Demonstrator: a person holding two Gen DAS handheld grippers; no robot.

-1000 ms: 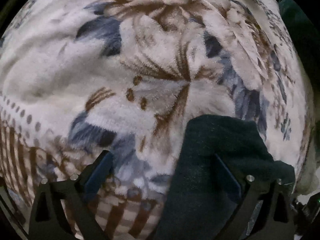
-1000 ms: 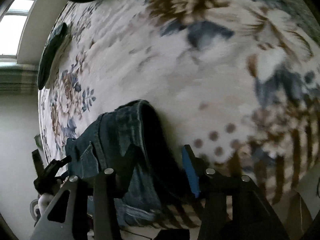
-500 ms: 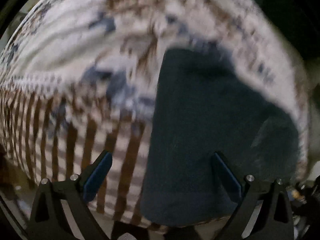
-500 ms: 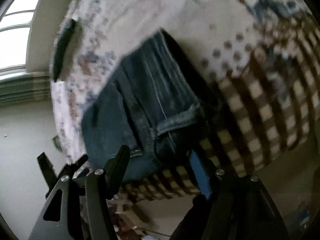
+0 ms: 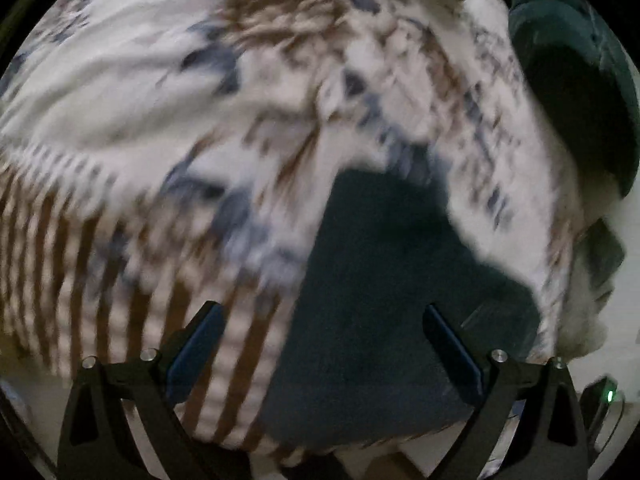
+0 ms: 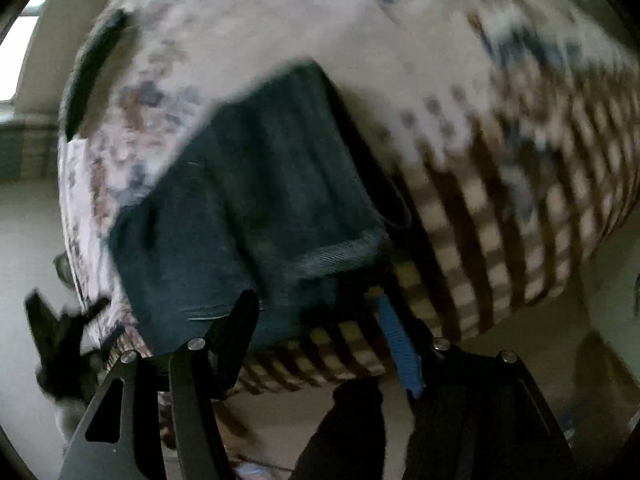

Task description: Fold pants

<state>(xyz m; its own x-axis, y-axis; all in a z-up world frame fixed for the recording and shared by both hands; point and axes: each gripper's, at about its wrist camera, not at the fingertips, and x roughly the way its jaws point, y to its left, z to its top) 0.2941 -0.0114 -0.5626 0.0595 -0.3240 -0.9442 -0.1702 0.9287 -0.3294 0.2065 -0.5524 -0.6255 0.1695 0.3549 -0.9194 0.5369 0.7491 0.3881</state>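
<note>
Dark blue jeans [image 5: 380, 280] lie folded into a compact stack on a floral blanket [image 5: 160, 120], close to its brown checked border. My left gripper [image 5: 320, 310] hovers open above the stack's left edge, and its pads touch no cloth. In the right wrist view the jeans [image 6: 260, 184] show a hem facing the bed's edge. My right gripper [image 6: 316, 304] hangs open above that near end, with nothing pinched between its fingers. Both views are blurred by motion.
The blanket's checked border [image 6: 500, 240] drops over the bed's edge to the floor [image 6: 540, 360]. A dark green bundle [image 5: 580, 80] sits at the far right of the bed. A dark flat object [image 6: 92, 72] lies on the far corner by a window.
Both grippers have risen and drawn back toward the bed's edge, so more of the jeans shows. The right jaws have spread wider and no longer straddle the fold.
</note>
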